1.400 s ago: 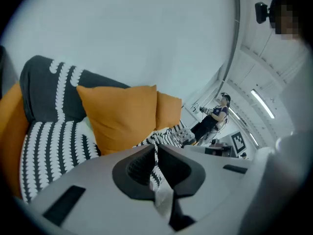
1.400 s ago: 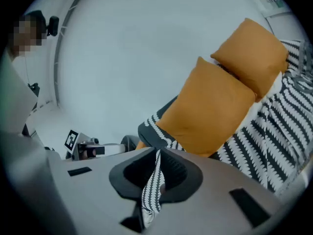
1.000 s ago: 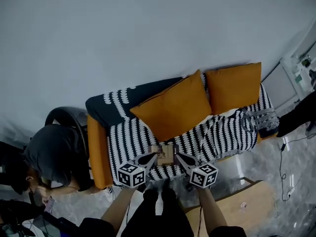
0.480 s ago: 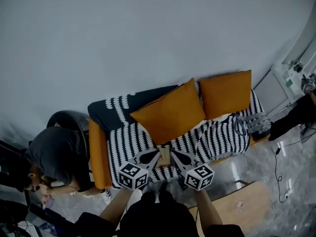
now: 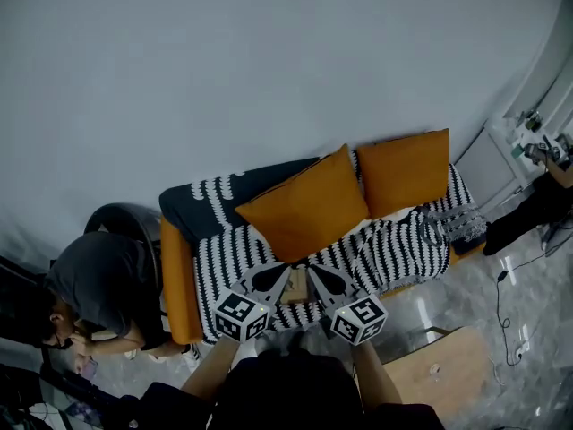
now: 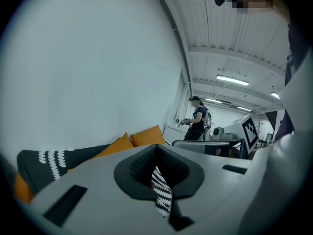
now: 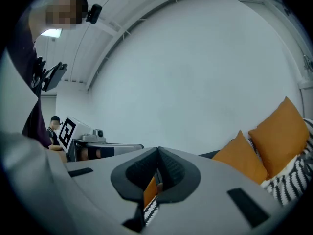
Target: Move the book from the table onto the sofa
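Note:
A small tan book (image 5: 298,286) lies flat on the front of the sofa (image 5: 394,249), which wears a black-and-white striped cover. My left gripper (image 5: 279,276) hovers just left of the book with its jaws shut and empty. My right gripper (image 5: 317,274) hovers just right of it, also shut and empty. Neither touches the book. In the left gripper view the shut left gripper (image 6: 156,149) shows only striped cover through its slit. In the right gripper view the right gripper (image 7: 158,153) is shut, with orange and stripes behind it.
Two orange cushions (image 5: 309,206) (image 5: 403,170) lean on the sofa back. A wooden table (image 5: 439,370) stands at the lower right. A seated person (image 5: 98,285) is left of the sofa beside a dark chair (image 5: 116,215). Another person (image 5: 528,213) stands at the far right.
Both grippers have lifted up off the sofa seat and rolled a little, drawing slightly apart from the book. The book stays on the sofa.

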`<action>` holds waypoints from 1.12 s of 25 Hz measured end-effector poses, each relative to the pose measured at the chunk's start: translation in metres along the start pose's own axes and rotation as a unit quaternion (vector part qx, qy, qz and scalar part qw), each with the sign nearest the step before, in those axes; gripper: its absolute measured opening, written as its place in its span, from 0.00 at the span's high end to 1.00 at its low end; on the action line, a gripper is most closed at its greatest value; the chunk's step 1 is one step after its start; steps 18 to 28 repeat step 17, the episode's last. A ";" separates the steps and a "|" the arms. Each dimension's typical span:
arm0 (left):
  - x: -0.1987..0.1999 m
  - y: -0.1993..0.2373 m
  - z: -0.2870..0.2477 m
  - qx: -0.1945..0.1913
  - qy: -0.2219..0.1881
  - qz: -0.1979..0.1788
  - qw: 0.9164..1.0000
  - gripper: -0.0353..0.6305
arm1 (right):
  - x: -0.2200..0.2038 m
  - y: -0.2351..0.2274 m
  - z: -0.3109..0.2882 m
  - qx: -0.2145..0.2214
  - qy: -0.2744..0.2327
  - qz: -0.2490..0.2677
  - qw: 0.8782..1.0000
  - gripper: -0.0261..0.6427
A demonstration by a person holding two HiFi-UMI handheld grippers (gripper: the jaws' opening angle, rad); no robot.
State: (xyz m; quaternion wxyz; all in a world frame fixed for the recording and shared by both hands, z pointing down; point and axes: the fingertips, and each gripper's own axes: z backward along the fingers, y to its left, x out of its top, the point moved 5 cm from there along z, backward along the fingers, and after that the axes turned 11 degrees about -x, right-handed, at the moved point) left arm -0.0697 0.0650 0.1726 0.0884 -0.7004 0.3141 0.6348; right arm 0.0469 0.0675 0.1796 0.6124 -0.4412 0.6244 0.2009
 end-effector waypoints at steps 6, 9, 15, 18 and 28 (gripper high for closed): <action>0.003 0.003 0.001 0.006 -0.009 -0.015 1.000 0.92 | 0.001 -0.002 0.000 -0.002 -0.008 0.011 1.000 0.93; 0.005 0.003 -0.001 0.007 -0.010 -0.020 1.000 0.92 | 0.002 -0.005 0.000 -0.003 -0.011 0.012 1.000 0.93; 0.008 0.003 -0.003 0.010 -0.009 -0.026 1.000 0.92 | 0.005 -0.009 -0.001 -0.003 -0.013 0.011 1.000 0.93; 0.008 0.004 -0.004 0.011 -0.010 -0.027 1.000 0.92 | 0.005 -0.009 -0.002 -0.003 -0.014 0.011 1.000 0.93; 0.008 0.004 -0.004 0.011 -0.010 -0.027 1.000 0.92 | 0.005 -0.009 -0.002 -0.003 -0.014 0.011 1.000 0.93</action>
